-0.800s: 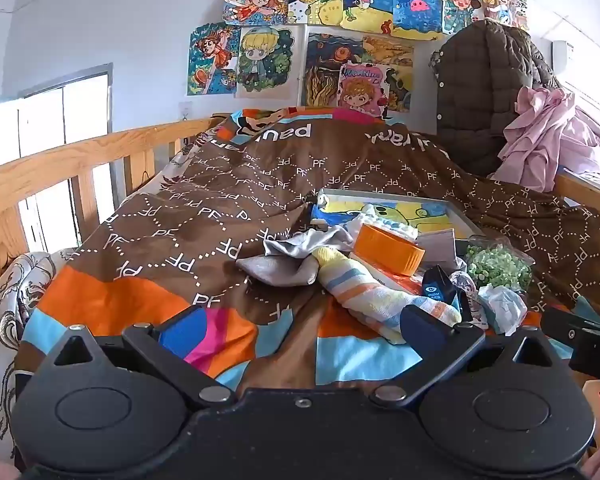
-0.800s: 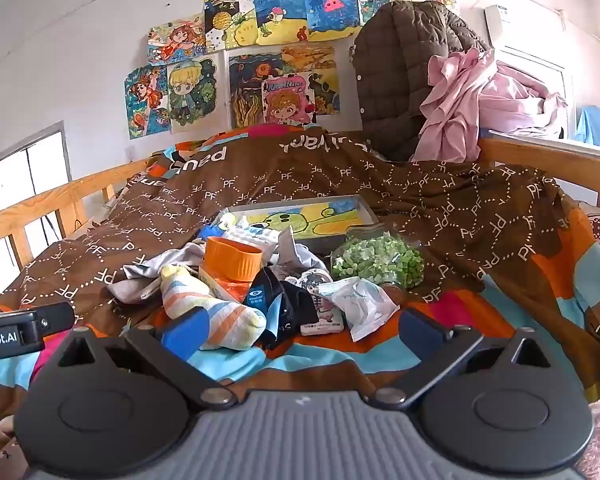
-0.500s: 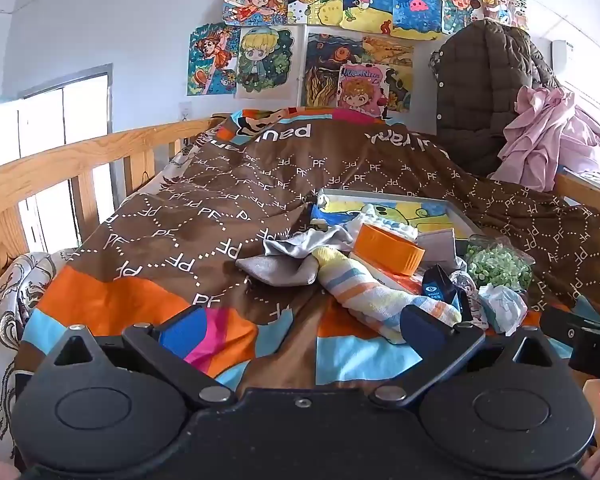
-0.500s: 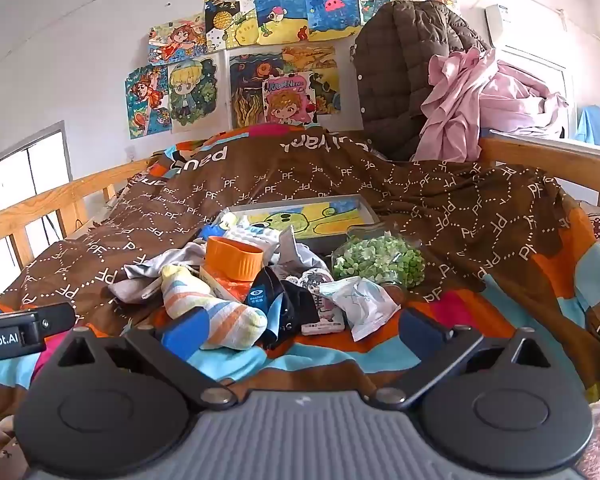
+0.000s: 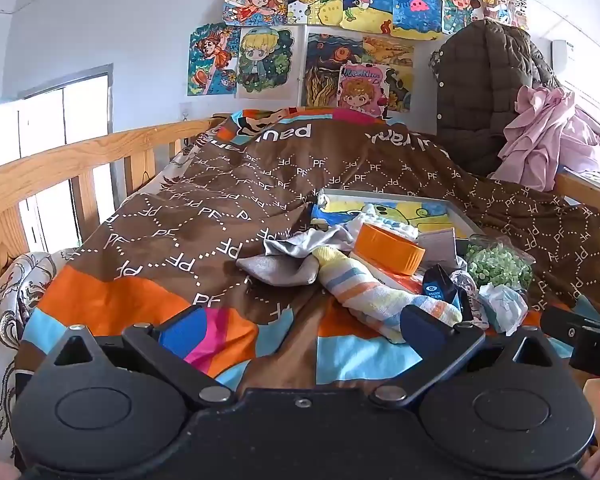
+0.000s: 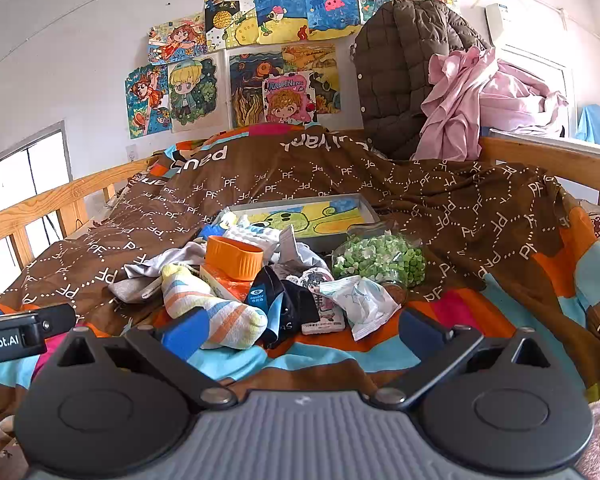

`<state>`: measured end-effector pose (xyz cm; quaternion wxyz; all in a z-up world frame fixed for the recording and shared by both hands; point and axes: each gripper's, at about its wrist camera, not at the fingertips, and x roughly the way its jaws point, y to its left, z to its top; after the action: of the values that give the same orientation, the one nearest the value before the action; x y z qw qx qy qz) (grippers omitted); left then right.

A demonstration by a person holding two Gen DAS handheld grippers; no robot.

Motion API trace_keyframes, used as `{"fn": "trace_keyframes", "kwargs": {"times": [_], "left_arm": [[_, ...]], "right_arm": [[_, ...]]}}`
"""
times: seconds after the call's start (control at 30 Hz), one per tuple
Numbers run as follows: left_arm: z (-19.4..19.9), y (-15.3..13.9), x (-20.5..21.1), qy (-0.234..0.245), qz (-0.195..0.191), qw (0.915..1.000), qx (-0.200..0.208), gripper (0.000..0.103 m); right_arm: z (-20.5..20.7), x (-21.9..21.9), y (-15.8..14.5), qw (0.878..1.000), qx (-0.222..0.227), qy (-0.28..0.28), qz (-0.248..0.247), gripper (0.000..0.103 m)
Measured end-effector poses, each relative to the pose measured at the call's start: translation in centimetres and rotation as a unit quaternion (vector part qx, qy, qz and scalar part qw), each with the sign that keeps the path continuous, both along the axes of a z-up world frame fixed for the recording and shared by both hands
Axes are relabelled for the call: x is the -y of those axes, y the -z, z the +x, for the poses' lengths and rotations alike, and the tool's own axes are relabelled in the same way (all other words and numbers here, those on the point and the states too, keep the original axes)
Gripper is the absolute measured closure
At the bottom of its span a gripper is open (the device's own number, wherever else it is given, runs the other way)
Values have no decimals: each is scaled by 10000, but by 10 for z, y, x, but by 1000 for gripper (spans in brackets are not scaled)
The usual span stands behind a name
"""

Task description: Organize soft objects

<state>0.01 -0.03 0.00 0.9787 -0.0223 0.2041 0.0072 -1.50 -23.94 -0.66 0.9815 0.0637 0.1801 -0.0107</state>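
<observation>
On the brown bedspread point(image 5: 204, 216), a half-buried tray point(image 6: 352, 204) lies beyond both grippers' wide, empty fingers point(image 6: 184, 332).

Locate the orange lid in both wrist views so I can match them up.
Left wrist: orange lid, right of centre, behind the striped sock.
Right wrist: orange lid, left of centre, behind the same striped sock.
Shared landmark: the picture tray on the brown quilt, just behind the pile.
</observation>
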Motion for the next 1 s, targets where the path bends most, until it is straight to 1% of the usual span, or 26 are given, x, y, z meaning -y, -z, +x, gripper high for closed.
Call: {"fn": "trace_keyframes", "kwargs": {"times": [1.0], "left_arm": [[0, 0, 0, -5, 9, 10000, 2, 1]], "right_arm": [[-1, 0, -2, 10000, -10, -1, 6, 0]]}}
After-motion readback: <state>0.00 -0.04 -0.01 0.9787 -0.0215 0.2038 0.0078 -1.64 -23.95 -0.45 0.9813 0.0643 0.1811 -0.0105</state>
